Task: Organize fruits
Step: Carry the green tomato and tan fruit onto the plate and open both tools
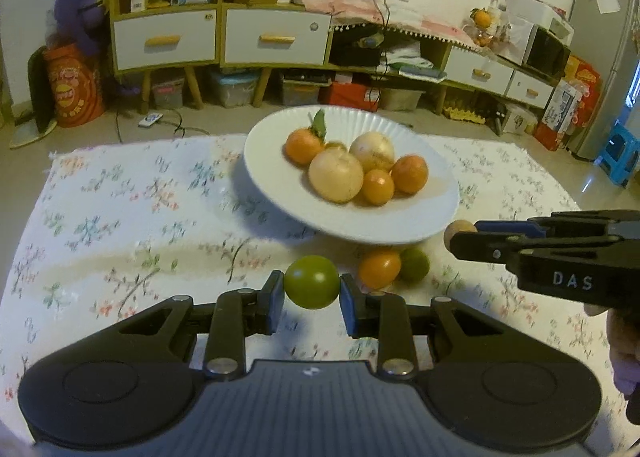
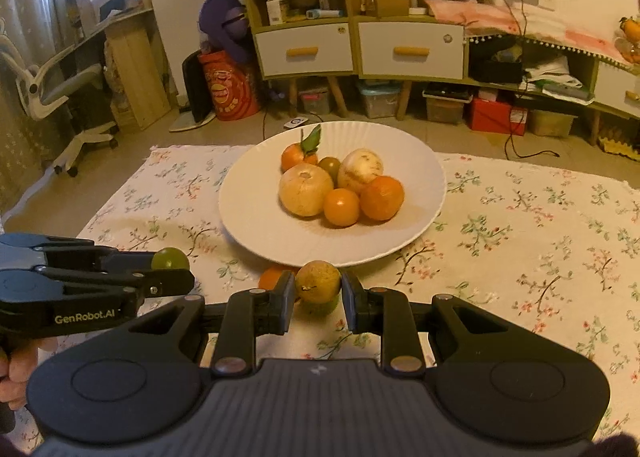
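Observation:
My left gripper [image 1: 311,289] is shut on a small green fruit [image 1: 311,282], held above the floral cloth in front of the white plate [image 1: 276,193]. My right gripper [image 2: 318,289] is shut on a small yellow-brown fruit [image 2: 318,282]. From the left wrist view the right gripper [image 1: 460,237] comes in from the right with that fruit [image 1: 456,229] at its tip. The plate [image 2: 248,217] holds several orange fruits and two pale round ones [image 2: 306,189]. An orange fruit [image 1: 379,268] and a green fruit [image 1: 415,264] lie on the cloth by the plate's near rim.
The floral cloth [image 1: 120,217] covers the low surface around the plate. Beyond it stand a cabinet with white drawers [image 1: 164,39], storage boxes on the floor, an orange bag [image 1: 74,85], a blue stool [image 1: 618,155] and an office chair [image 2: 68,97].

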{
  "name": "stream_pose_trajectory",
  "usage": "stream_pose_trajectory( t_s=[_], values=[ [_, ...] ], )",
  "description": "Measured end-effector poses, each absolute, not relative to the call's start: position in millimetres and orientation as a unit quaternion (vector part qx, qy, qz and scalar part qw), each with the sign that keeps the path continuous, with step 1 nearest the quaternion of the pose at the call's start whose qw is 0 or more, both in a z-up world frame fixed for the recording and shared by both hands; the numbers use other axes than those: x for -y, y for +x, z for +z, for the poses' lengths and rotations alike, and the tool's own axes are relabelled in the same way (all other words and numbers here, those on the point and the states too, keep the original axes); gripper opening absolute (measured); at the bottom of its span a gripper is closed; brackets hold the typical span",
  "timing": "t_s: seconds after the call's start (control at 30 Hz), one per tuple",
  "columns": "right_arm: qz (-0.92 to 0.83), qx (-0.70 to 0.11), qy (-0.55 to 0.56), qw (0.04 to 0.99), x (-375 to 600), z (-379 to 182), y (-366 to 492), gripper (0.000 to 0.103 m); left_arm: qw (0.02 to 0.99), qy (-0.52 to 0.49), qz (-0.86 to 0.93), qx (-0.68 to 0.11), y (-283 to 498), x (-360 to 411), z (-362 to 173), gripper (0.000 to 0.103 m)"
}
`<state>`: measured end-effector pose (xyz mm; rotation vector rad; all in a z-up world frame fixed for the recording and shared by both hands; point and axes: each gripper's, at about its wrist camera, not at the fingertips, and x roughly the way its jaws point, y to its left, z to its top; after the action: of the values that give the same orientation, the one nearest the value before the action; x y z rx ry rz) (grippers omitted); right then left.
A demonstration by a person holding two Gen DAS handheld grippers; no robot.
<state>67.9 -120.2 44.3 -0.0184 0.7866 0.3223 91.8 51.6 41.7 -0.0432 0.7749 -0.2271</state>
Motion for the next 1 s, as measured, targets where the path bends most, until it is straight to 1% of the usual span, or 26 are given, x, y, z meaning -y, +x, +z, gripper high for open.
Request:
stream_pose_trajectory(
  t_s=[0.3,0.57,1.0],
  values=[
    [0.131,-0.370,0.014,0.919,136,51,90,0.023,0.924,-0.017,-0.130,-0.360,116,-28,49,0.016],
    [0.129,-0.377,0.018,0.917,139,44,104,0.023,0.921,0.003,-0.141,-0.362,138,-4,39,0.016],
    [0.134,-0.379,0.013,0.916,144,37,115,0.023,0.916,0.010,-0.146,-0.373,157,2,25,0.016]
  ],
)
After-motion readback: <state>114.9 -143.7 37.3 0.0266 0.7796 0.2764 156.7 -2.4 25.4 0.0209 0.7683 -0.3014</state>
